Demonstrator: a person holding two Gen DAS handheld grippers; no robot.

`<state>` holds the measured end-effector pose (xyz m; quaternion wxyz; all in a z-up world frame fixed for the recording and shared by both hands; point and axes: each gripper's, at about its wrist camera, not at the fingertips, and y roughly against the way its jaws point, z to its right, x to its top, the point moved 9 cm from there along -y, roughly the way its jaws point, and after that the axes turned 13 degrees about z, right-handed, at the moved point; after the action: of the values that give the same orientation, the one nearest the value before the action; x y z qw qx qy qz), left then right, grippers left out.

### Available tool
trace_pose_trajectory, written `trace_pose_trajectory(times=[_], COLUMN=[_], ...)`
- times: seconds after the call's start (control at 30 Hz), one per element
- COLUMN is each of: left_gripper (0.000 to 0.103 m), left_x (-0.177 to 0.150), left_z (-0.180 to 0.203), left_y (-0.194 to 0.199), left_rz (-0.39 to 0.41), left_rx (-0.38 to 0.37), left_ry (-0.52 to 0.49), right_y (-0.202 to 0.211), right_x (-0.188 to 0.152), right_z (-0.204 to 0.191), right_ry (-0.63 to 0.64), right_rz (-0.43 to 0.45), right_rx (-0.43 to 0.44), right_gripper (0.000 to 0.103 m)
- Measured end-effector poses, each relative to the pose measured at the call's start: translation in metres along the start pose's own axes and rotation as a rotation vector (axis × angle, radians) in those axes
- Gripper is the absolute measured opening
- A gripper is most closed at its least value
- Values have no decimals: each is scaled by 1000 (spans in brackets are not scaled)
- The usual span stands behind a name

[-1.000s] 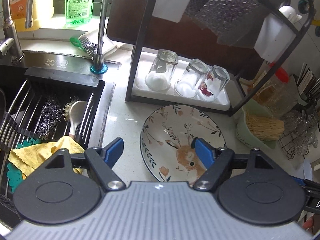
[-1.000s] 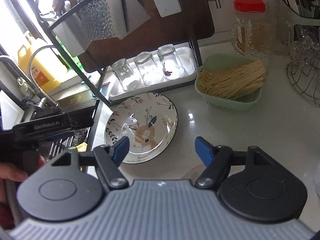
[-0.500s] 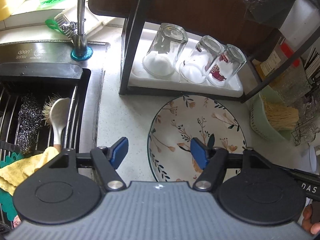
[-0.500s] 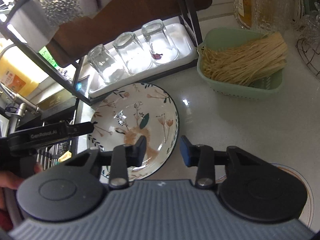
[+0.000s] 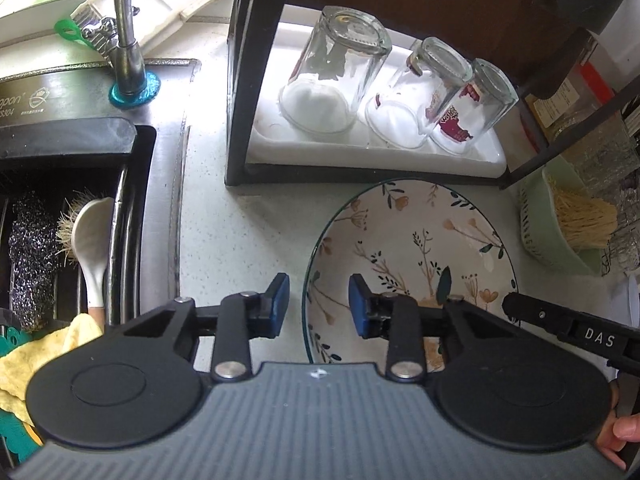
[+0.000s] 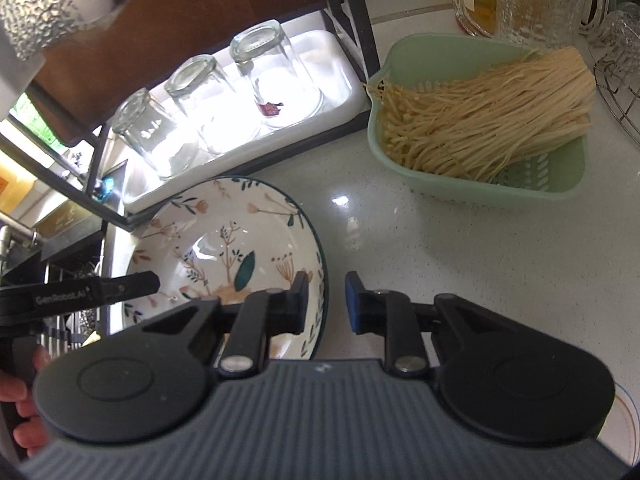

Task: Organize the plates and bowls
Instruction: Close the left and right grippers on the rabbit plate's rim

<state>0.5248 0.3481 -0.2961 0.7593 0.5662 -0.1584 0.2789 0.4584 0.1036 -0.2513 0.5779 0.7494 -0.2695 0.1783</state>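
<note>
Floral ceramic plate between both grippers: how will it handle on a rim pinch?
The glossy floral ceramic plate looks rigid, probably slippery under the fingers. Wide and shallow, it may tilt if only the right gripper or left gripper lifts. Likely chips if dropped.

Shallow round ceramic plate, cream with floral print and thin dark rim, lies flat and upright on the pale speckled surface. Positioned just in front of the black rack base; empty inside.
</note>
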Motion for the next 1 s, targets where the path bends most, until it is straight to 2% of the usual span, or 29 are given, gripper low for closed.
trace_pose_trajectory(times=[0.1,0.2,0.4,0.5,0.8,1.0], left_gripper=[29,23,23,23,23,23], left_x=[2,0,1,4,10,3], left_z=[1,4,3,-3,8,28], left_y=[-4,-6,-6,-4,25,53], left_rz=[-6,-28,-47,-77,-54,-45], left_rx=[-5,-7,-16,-58,-88,-146], left_ry=[-10,-41,-65,-15,-2,33], right_y=[-5,-9,-15,-12,24,59], right_x=[-1,-3,-3,-2,5,3], right_z=[-2,-2,-4,-2,-7,0], right_ry=[-17,-18,-50,-80,-69,-91], right_rz=[-8,-11,-37,-58,-40,-27], right_rx=[14,12,30,55,110,76], right_gripper=[14,13,14,14,14,14])
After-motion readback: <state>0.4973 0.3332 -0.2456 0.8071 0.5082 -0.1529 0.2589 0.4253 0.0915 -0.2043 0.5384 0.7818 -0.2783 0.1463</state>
